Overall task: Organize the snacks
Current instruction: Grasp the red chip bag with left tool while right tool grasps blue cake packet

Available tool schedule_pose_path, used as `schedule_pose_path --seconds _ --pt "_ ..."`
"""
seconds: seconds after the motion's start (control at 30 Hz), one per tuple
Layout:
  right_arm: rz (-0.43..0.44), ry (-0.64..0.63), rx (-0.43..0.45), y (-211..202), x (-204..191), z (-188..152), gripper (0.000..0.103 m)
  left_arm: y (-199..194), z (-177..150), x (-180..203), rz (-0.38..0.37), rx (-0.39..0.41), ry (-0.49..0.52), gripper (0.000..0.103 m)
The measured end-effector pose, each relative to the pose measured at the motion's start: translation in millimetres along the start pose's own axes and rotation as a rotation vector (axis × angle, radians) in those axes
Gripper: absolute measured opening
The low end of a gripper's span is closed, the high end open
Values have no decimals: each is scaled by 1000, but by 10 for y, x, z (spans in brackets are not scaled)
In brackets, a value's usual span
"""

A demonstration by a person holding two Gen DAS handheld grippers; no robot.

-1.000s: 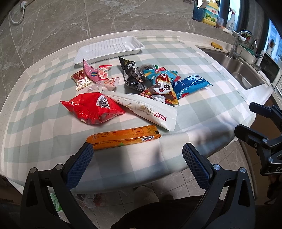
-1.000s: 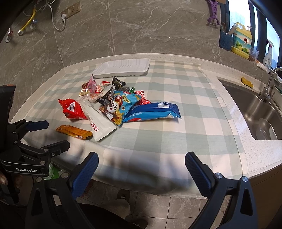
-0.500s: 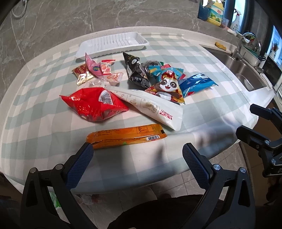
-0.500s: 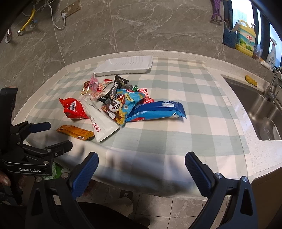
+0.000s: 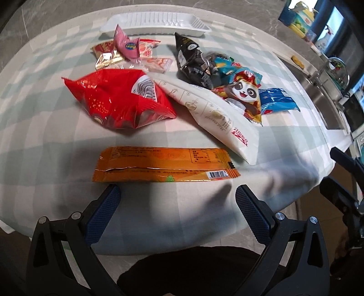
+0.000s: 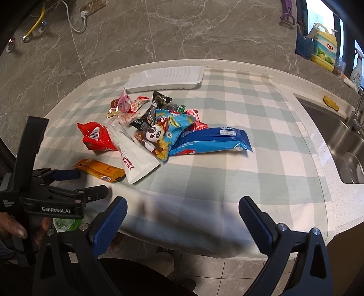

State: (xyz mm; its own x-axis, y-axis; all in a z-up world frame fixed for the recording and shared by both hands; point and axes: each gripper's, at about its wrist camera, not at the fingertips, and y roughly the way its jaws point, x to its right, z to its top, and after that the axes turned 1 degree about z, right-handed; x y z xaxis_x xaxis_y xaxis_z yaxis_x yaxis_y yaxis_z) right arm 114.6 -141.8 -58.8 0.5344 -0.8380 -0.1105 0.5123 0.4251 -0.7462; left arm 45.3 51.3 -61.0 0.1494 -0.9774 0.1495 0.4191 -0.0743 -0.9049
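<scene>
Several snack packets lie heaped on the checked cloth. An orange flat packet (image 5: 165, 167) (image 6: 100, 169) lies nearest the front edge, just ahead of my left gripper (image 5: 177, 193) (image 6: 91, 182), which stands open and holds nothing. Behind it are a red bag (image 5: 120, 100) (image 6: 96, 137), a long white pouch (image 5: 211, 115) (image 6: 136, 157), a panda bag (image 5: 243, 95) (image 6: 163, 134), a black packet (image 5: 192, 60) and a blue packet (image 5: 276, 100) (image 6: 211, 141). A white tray (image 5: 157, 21) (image 6: 166, 78) sits at the back. My right gripper (image 6: 182, 205) hangs open over the cloth's front edge.
Small pink and gold sweets (image 5: 122, 49) (image 6: 125, 104) lie left of the heap. A steel sink (image 6: 336, 136) with a tap is at the right, detergent bottles (image 6: 323, 47) on the sill. A marble wall with sockets stands behind. A hand (image 6: 16, 227) holds the left gripper.
My left gripper has moved forward and down toward the orange packet, which now lies right at its fingertips. The right gripper has edged slightly closer to the table.
</scene>
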Motion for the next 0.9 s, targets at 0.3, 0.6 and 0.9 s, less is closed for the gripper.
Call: schedule_pose_path --seconds 0.3,0.6,0.9 --pt "20 12 -23 83 -1 13 101 157 -21 177 100 -54 110 103" --pt "27 26 -29 119 -6 41 101 179 -76 182 111 -9 122 103" --pt "71 78 -23 146 81 121 101 76 -66 137 57 -91 111 100"
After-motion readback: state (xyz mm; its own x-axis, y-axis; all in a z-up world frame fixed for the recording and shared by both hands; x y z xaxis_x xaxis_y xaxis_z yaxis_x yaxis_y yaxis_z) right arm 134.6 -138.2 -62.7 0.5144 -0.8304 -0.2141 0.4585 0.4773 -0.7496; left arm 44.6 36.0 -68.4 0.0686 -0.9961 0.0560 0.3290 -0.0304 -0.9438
